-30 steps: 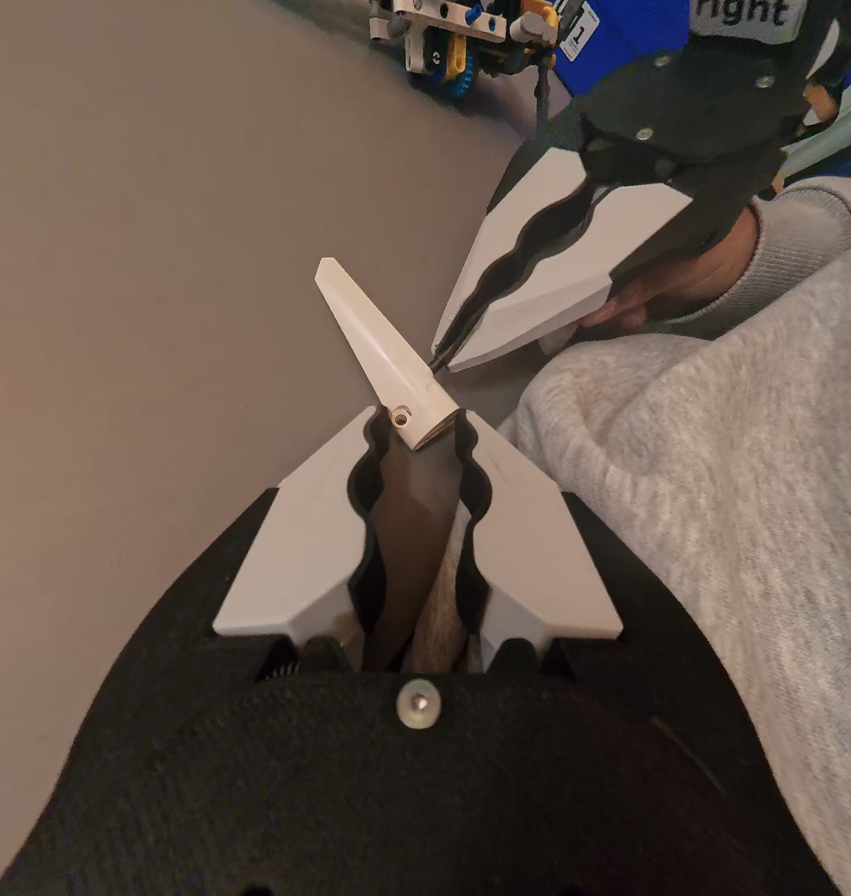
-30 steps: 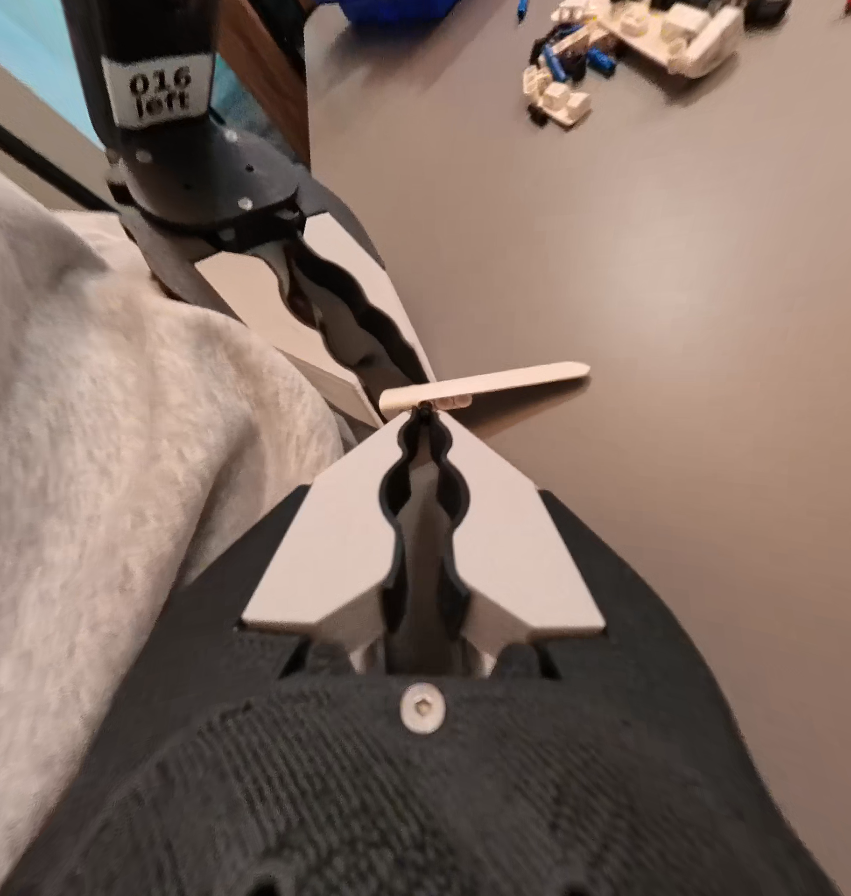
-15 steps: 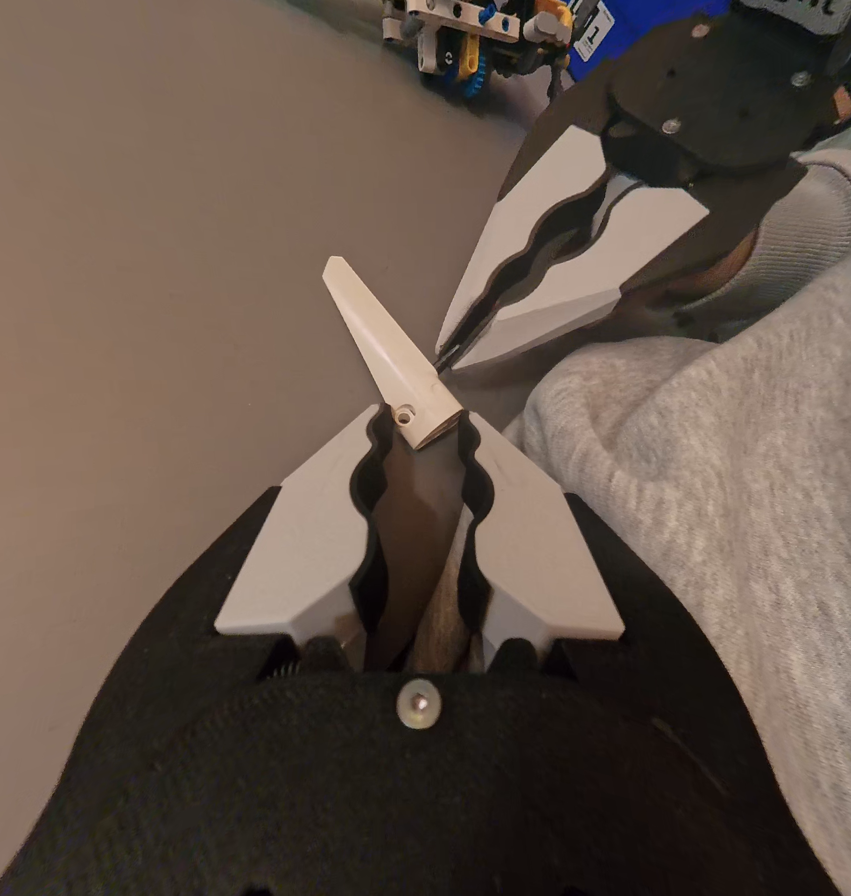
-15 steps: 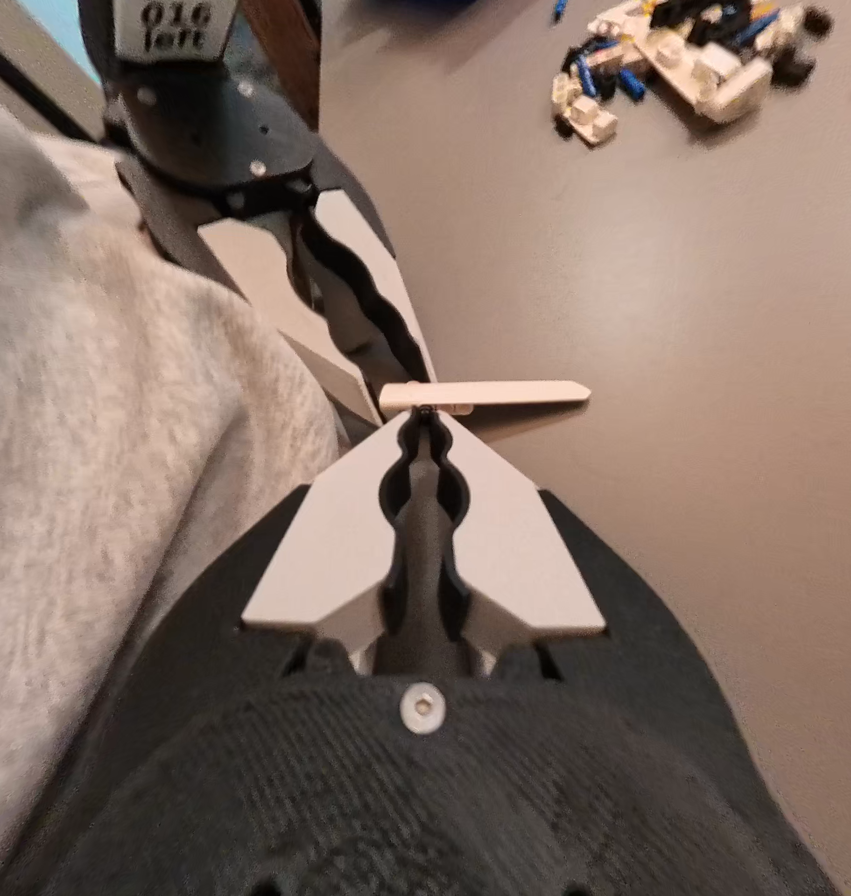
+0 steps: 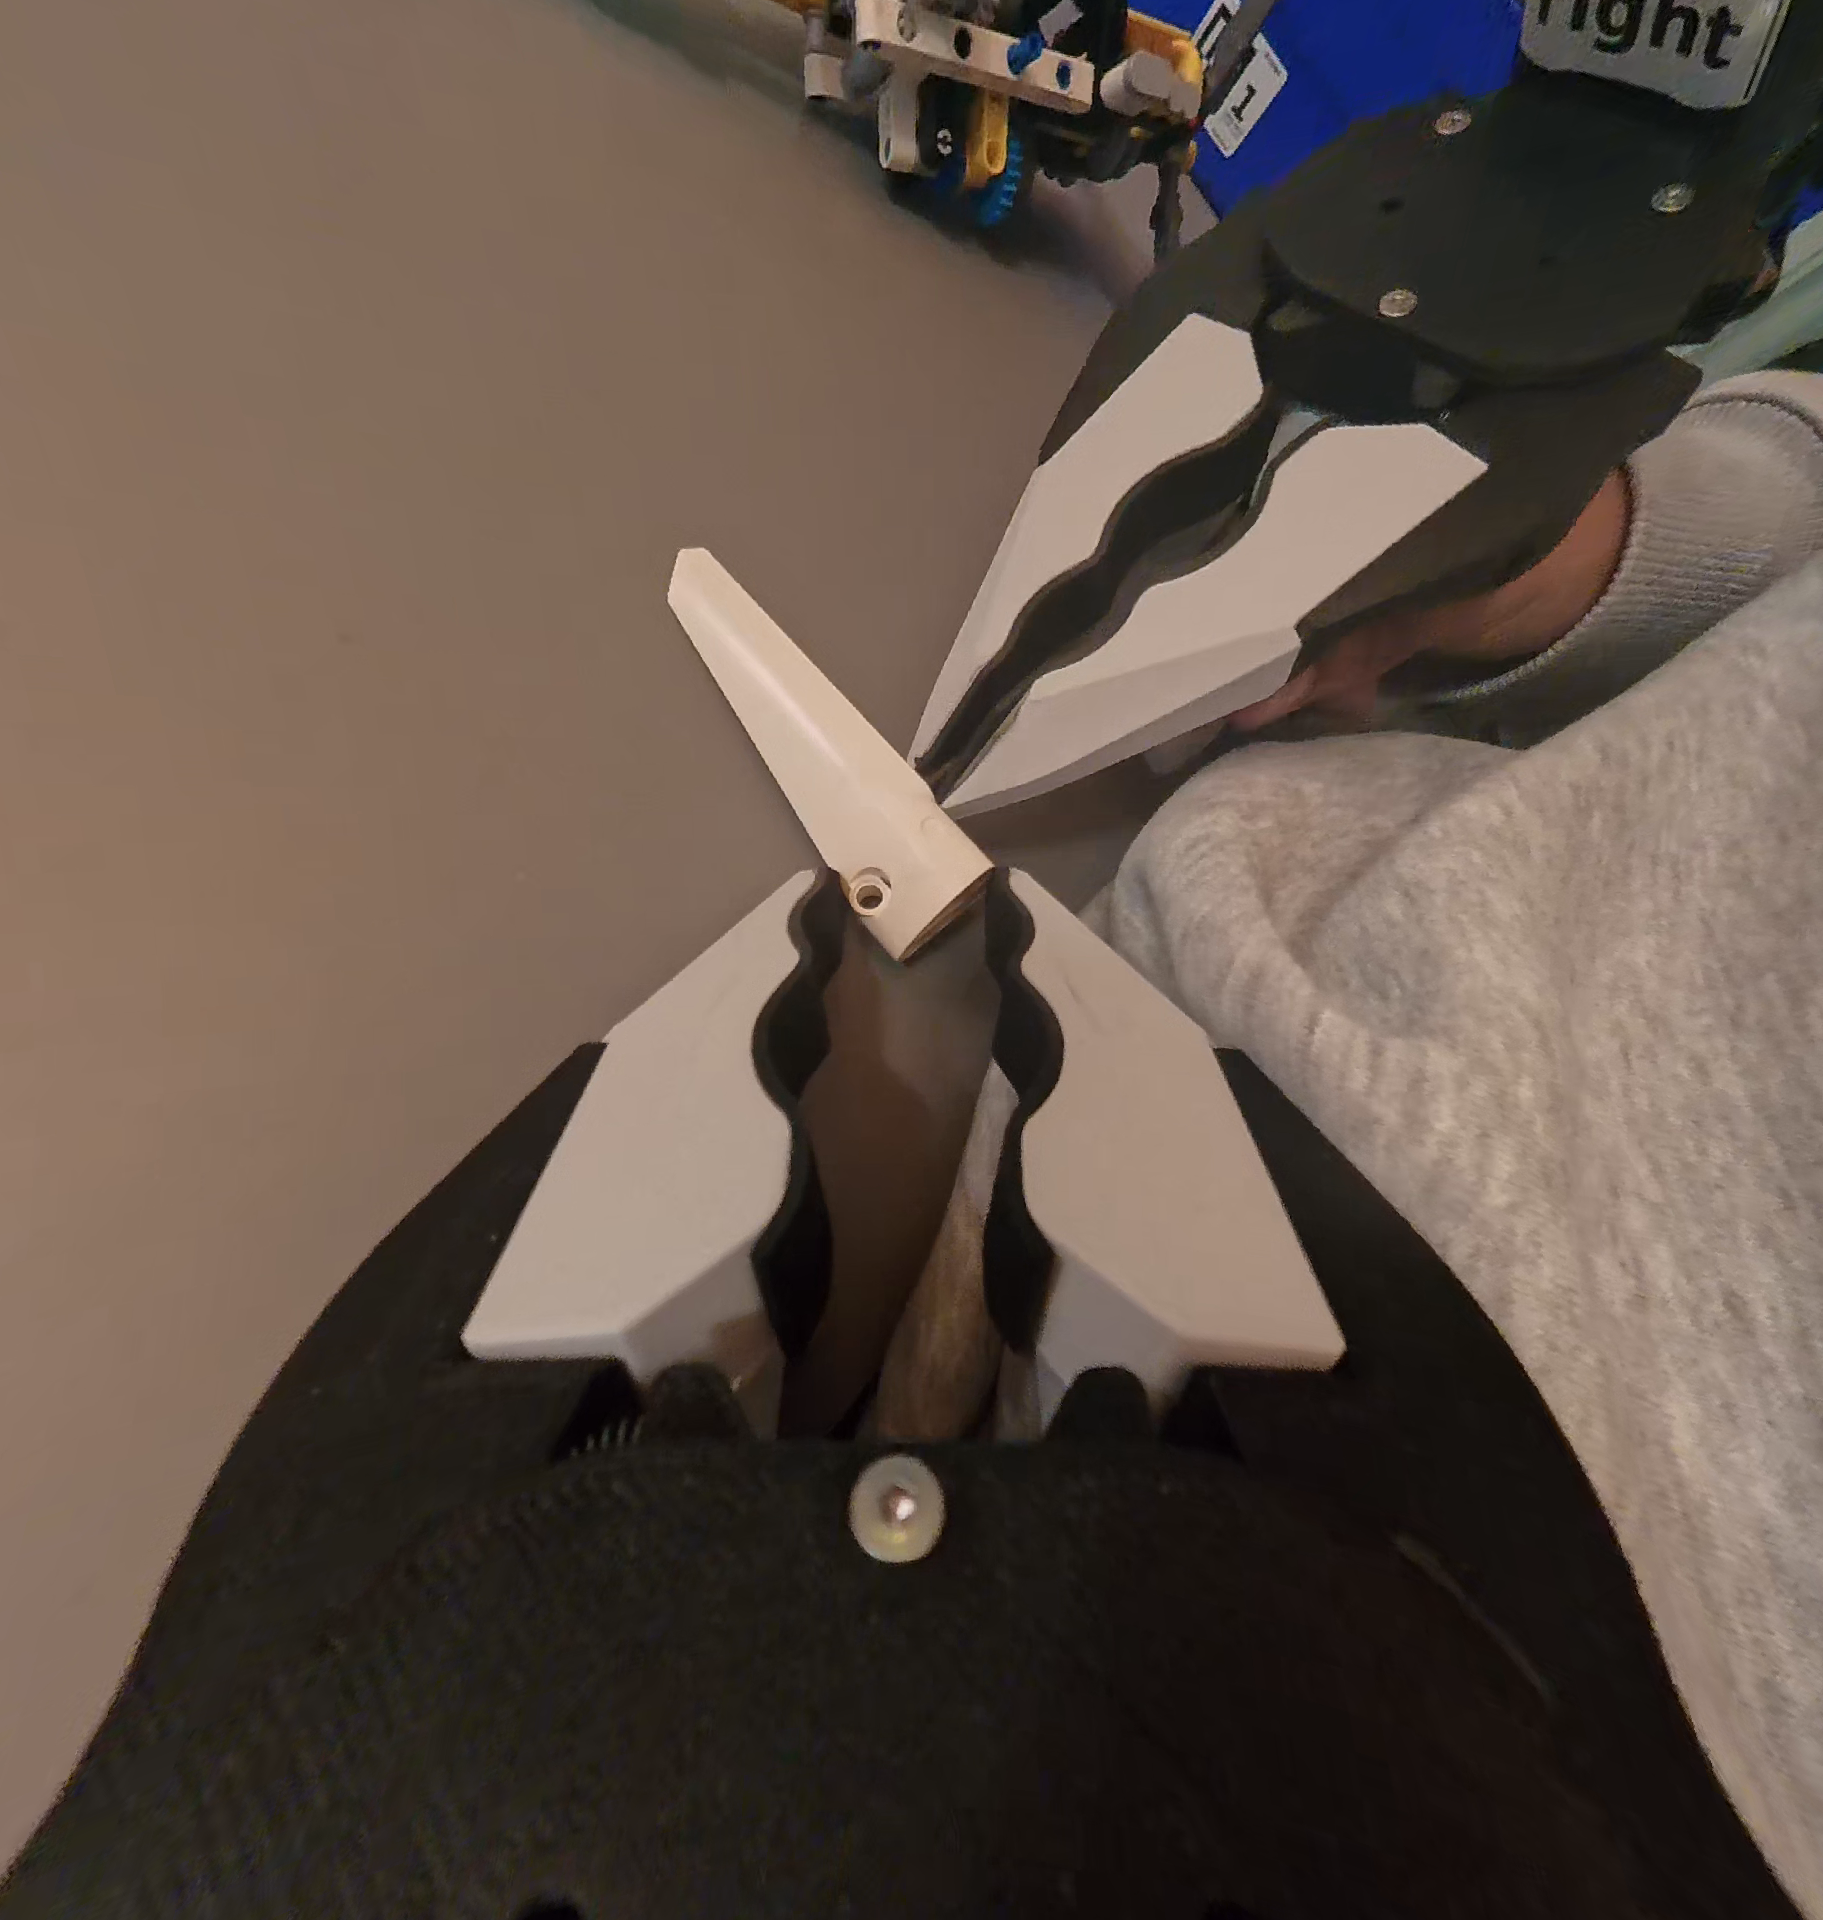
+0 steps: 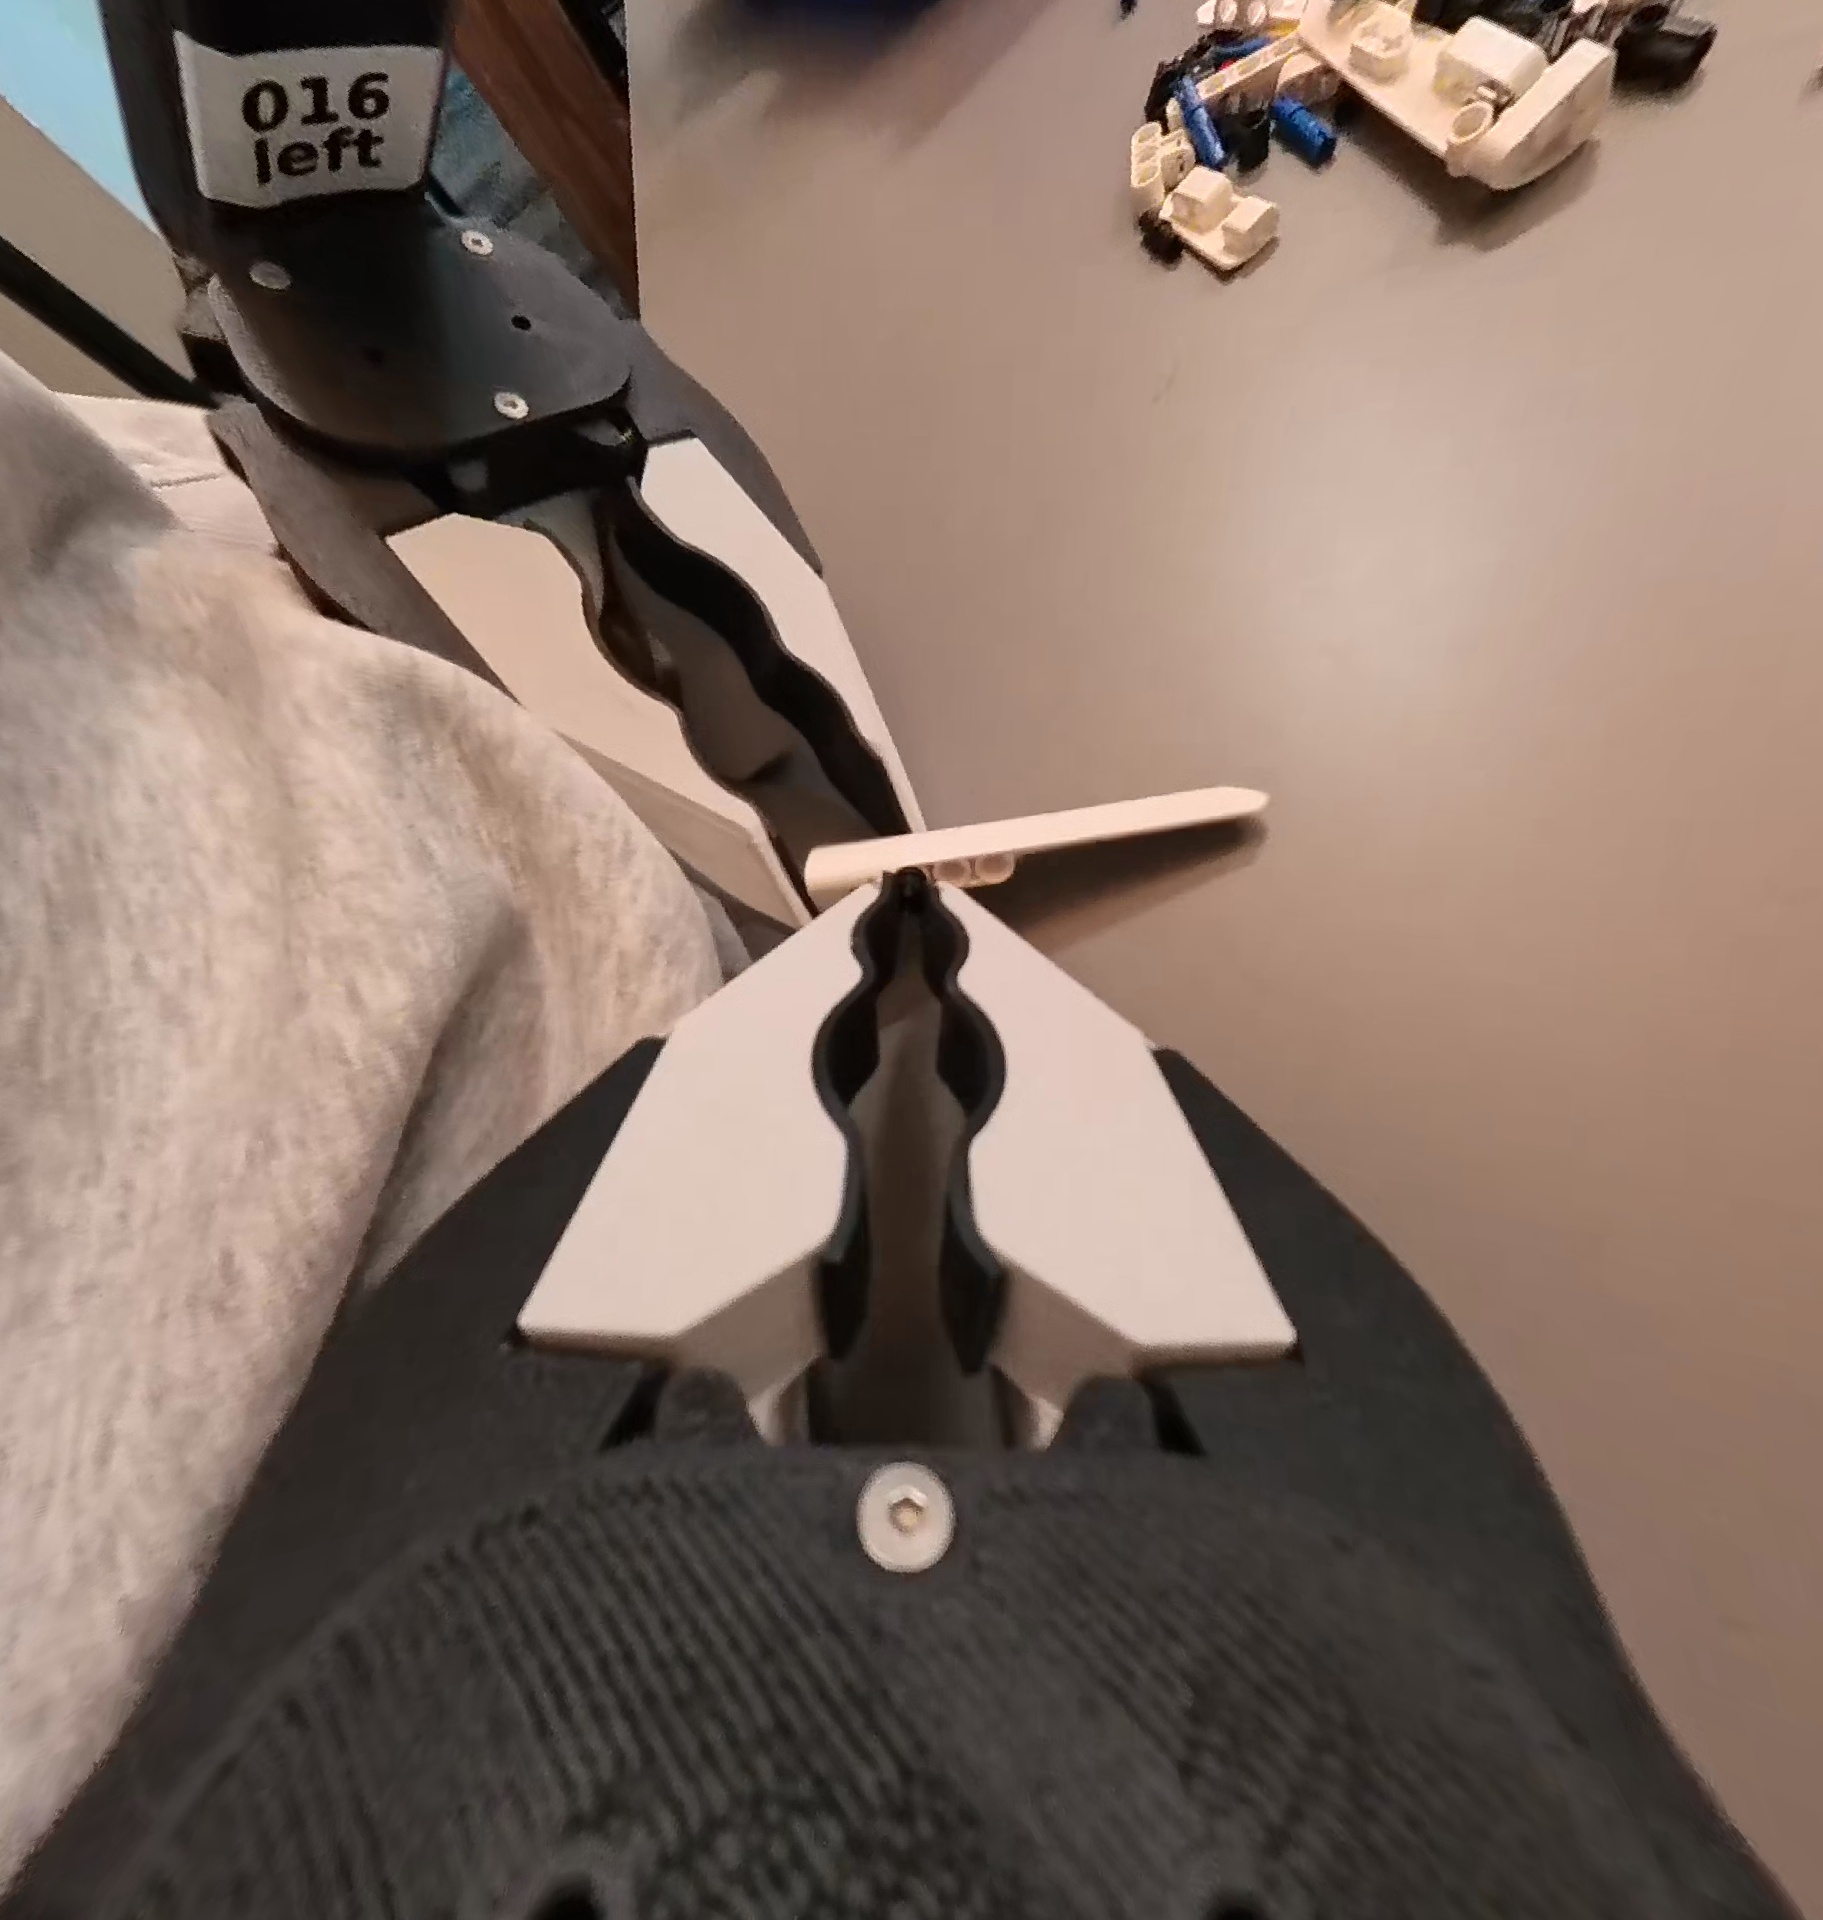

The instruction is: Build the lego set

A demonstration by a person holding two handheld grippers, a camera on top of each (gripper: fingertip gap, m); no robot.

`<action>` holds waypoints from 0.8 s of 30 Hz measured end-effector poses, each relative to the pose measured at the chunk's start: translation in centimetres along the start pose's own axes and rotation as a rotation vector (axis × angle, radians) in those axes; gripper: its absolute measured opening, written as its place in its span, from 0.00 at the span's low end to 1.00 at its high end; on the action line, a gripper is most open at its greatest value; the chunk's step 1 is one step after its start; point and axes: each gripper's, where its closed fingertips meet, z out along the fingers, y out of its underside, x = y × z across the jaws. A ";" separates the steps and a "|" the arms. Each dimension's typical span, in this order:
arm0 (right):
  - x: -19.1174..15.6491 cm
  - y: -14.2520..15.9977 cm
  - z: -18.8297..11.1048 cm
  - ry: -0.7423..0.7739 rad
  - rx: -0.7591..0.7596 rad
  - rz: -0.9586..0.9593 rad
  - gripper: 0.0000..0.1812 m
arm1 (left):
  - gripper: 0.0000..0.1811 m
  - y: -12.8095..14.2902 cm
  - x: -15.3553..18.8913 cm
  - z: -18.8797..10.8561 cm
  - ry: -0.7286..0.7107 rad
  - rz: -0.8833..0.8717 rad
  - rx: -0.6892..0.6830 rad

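My left gripper (image 5: 907, 904) is shut on the wide end of a long white tapered lego blade (image 5: 813, 727), held above the table with its narrow tip pointing away to the left. My right gripper (image 5: 933, 774) comes in from the right. Its tips are closed on a small black piece and press against the blade's side near the wide end. In the right wrist view, the right gripper (image 6: 907, 894) meets the blade (image 6: 1094, 821) edge-on, and the left gripper (image 6: 865, 831) reaches in from the upper left.
A partly built lego model (image 5: 990, 114) with white, yellow and blue parts stands at the far edge beside a blue box (image 5: 1385, 94). A heap of loose white, blue and black pieces (image 6: 1406, 94) lies far off on the grey-brown table (image 6: 1406, 623). A grey sleeve (image 5: 1509, 1039) fills the near side. The grippers are tip to tip, or close to it. From either gripper's tips it is about 20 centimeters to the partly built lego model (image 5: 990, 114).
Both grippers keep their hold and stay together at the blade's wide end. The pair has shifted only slightly, and the blade's tilt wavers a little in the right wrist view.
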 end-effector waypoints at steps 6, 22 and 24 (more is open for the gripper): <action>-0.1 0.0 -0.3 0.004 -0.008 -0.036 0.01 | 0.15 -0.1 0.2 -0.1 0.023 0.008 0.015; 0.5 -0.3 -1.2 0.094 0.102 -0.011 0.10 | 0.15 -0.3 0.4 -0.2 0.040 0.009 0.038; 0.7 -0.4 -1.3 0.120 0.109 -0.016 0.10 | 0.15 -0.5 -0.2 -0.6 -0.002 0.013 0.060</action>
